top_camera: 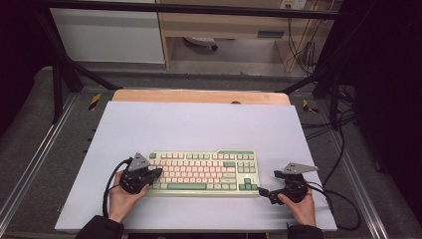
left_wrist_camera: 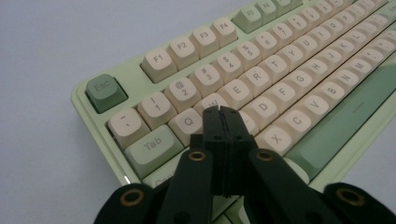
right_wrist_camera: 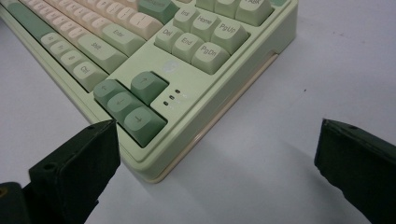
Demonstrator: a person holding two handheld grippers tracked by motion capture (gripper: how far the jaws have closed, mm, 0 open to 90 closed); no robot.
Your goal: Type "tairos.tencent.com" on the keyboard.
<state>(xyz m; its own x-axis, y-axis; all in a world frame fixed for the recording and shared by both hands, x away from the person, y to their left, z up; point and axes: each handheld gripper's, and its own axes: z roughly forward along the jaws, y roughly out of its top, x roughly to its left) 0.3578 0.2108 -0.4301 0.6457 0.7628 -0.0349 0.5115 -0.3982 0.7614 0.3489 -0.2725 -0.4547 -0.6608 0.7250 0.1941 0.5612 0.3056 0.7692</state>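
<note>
A pale green keyboard (top_camera: 201, 172) with cream and green keys lies on the white mat (top_camera: 199, 124), near the front edge. My left gripper (top_camera: 157, 174) is shut with nothing in it, and its tips sit over the keyboard's left end. In the left gripper view the closed jaws of that gripper (left_wrist_camera: 219, 111) hover just above the keys near W and A on the keyboard (left_wrist_camera: 280, 56). My right gripper (top_camera: 263, 191) is open at the keyboard's front right corner. Between its wide-apart jaws, the right gripper (right_wrist_camera: 217, 128) frames the keyboard (right_wrist_camera: 154, 42) corner by the arrow keys (right_wrist_camera: 133, 100).
The mat covers a wooden table (top_camera: 199, 96) set in a black metal frame. Cables (top_camera: 343, 149) trail off the right side. Bare mat stretches behind the keyboard and to both sides of it.
</note>
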